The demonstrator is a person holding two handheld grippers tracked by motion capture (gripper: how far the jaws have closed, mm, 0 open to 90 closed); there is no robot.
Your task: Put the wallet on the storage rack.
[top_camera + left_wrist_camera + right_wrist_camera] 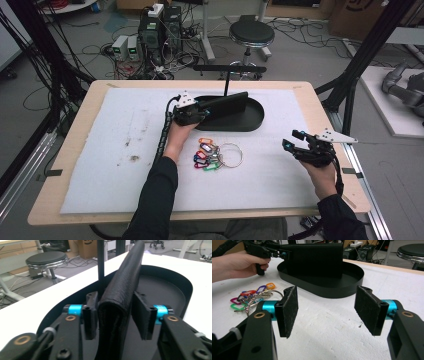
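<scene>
A black leather wallet (pixel 227 102) stands on its edge in a black oval tray (pixel 252 122) at the back middle of the mat. My left gripper (pixel 204 113) is at the wallet's near end. In the left gripper view the wallet (pixel 120 290) sits between the jaws of my left gripper (pixel 115 315), with the pads (pixel 142 315) just off its sides, so it is open. My right gripper (pixel 290 140) hovers over the mat at the right. It stands open in its own view (pixel 327 305) with nothing between the pads. That view also takes in the wallet (pixel 314 260), the tray (pixel 337 287) and the left gripper (pixel 283 253).
A bunch of keys with coloured tags (pixel 207 155) on a large ring lies on the white foam mat (pixel 125 150) in front of the tray. A thin black post (pixel 226 80) rises from the tray's back. A stool (pixel 251 34) and computer gear stand beyond the table.
</scene>
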